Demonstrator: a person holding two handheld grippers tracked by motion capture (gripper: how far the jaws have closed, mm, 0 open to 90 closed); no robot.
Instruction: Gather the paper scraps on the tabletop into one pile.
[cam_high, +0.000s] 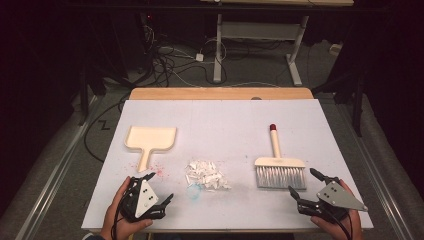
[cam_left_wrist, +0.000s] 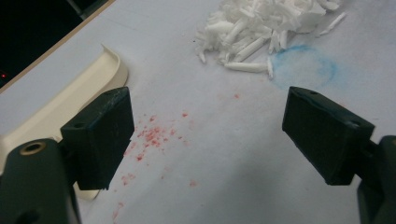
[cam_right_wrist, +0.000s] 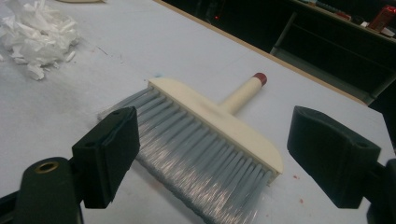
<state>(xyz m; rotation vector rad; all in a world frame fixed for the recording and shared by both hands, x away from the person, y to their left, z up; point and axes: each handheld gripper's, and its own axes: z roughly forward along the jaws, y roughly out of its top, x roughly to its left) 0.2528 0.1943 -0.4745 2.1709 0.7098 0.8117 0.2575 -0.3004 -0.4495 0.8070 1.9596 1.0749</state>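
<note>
Across the middle of the high view, a wide white-topped table (cam_high: 225, 120) with a wooden far edge is carrying everything. Left of centre, a cream plastic dustpan (cam_high: 149, 139) is lying flat, its handle pointing toward the bottom of the frame; in the left gripper view its curved rim (cam_left_wrist: 109, 63) is showing at the left edge. Right of centre, a cream-backed hand brush with grey bristles and a red-tipped handle (cam_high: 277, 162) is lying with the bristles toward the bottom edge and the handle toward the top. Between them, a small heap of white paper shreds (cam_high: 206, 174) is sitting, well apart from both. Just below the heap, a faint blue ring-shaped smudge (cam_left_wrist: 304, 67) is marking the table, and red specks (cam_left_wrist: 152, 136) are scattering near the dustpan handle.

At lower left, the left gripper (cam_high: 159, 188) is being held in a hand, jaws spread wide and holding nothing, hovering over the red specks. At lower right, the right gripper (cam_high: 303, 182) is also being held with jaws wide apart, just beside the bristles (cam_right_wrist: 205, 158), not touching them.
</note>
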